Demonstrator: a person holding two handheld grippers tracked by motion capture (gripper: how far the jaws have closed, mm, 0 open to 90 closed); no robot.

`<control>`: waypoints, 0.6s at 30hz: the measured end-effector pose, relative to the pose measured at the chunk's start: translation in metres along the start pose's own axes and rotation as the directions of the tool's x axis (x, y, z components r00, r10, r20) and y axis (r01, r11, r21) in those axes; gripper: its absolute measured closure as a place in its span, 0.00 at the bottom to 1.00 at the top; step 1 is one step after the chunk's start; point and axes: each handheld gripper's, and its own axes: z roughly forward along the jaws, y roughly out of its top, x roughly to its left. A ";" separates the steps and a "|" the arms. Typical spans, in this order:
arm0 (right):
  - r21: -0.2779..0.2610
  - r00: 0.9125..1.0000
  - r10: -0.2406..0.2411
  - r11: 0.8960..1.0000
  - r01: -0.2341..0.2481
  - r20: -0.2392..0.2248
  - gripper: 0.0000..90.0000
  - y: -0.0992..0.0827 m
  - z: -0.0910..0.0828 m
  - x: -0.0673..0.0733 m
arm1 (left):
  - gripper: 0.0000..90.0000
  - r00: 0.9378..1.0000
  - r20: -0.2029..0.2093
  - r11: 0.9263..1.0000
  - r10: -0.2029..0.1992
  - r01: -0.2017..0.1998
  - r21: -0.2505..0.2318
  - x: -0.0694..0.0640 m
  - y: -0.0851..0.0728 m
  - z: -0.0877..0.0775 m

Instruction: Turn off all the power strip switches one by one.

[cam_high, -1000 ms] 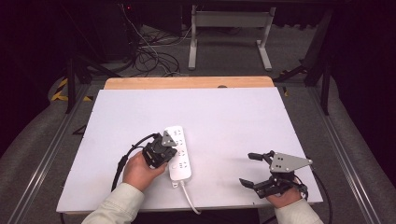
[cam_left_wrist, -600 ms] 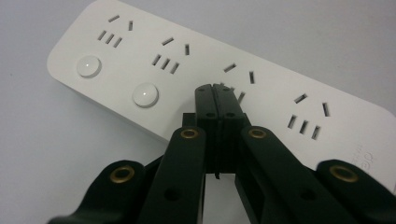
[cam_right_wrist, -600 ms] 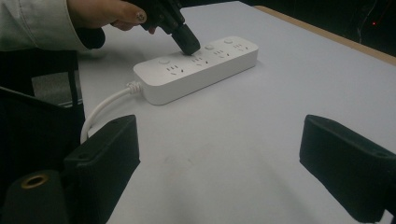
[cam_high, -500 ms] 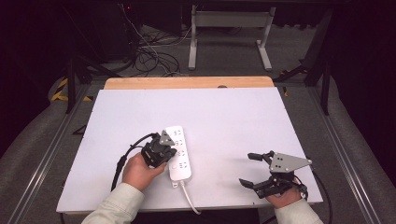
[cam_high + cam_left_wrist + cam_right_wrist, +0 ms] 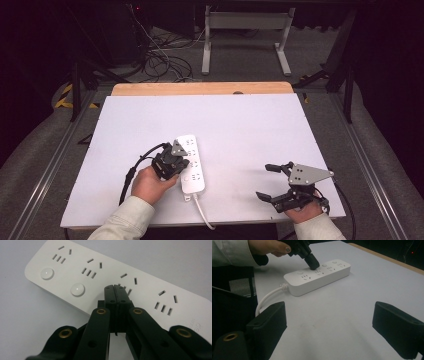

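One power strip (image 5: 192,162) lay near the table's (image 5: 240,120) front edge, left gripper (image 5: 115,288) clenched on top.
Right gripper (image 5: 329,322) was released, empty; press straight down on one button (image 5: 77,289), avoiding sockets.

The high view looks forward and down from above the near edge of the table (image 5: 240,120), taking in the whole white top around the power strip (image 5: 191,162). The left gripper view sits very close above the power strip (image 5: 105,272), looking steeply down. The right gripper view faces the power strip (image 5: 319,277) low across the table, from farther off.
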 end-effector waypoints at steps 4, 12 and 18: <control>-0.001 1.000 0.000 1.000 0.000 0.001 0.14 0.000 0.000 0.000 | 1.00 0.998 -0.058 0.999 0.025 -0.026 -0.023 -0.005 0.002 -0.003; 0.004 1.000 0.002 1.000 -0.002 -0.002 0.14 0.000 0.001 -0.002 | 1.00 1.000 -0.022 0.991 -0.004 0.001 -0.133 0.003 0.017 -0.033; 0.002 1.000 0.001 1.000 -0.001 0.000 0.14 0.000 0.000 -0.001 | 1.00 1.000 -0.016 0.997 0.016 -0.017 -0.069 0.004 0.018 -0.021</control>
